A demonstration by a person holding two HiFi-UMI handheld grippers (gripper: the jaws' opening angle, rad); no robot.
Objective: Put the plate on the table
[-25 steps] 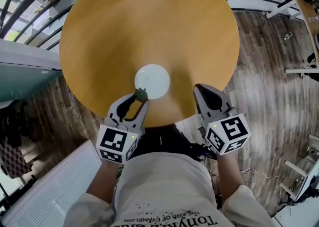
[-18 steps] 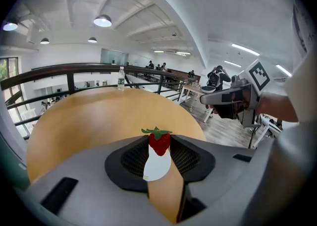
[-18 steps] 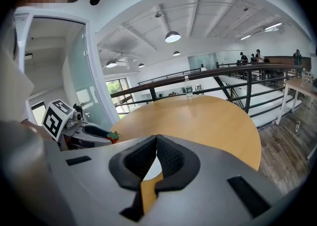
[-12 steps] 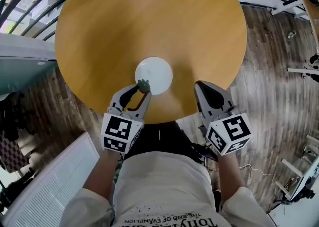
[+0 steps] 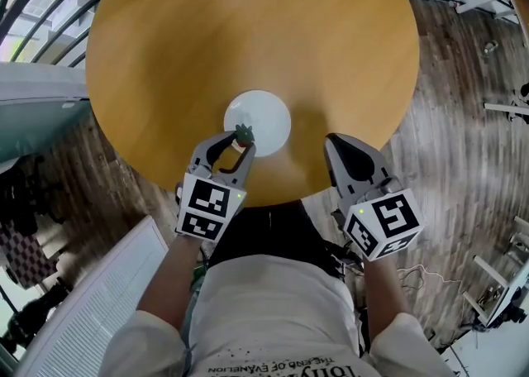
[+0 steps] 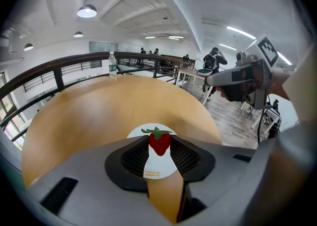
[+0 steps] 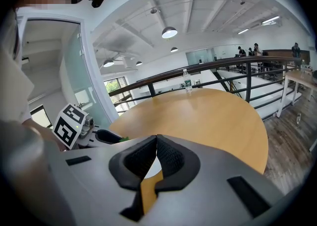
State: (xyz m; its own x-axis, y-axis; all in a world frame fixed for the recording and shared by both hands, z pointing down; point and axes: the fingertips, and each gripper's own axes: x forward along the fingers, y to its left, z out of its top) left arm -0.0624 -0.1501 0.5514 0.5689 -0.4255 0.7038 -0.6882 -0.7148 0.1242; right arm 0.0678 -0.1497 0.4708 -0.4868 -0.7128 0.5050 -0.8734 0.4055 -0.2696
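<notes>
Left tongs (image 5: 240,144) pinch a perhaps-plastic strawberry (image 6: 159,143) by round white plate (image 5: 269,115).

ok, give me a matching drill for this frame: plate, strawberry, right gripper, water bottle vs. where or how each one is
Things:
1. plate
2. strawberry
3. right gripper
4. water bottle

Place or state:
A. upright at the far edge of the table
B. jaws together, nothing between them
C. lying flat on the table
D. gripped in the left gripper

Pairs: 1-C, 2-D, 3-B, 4-A
</notes>
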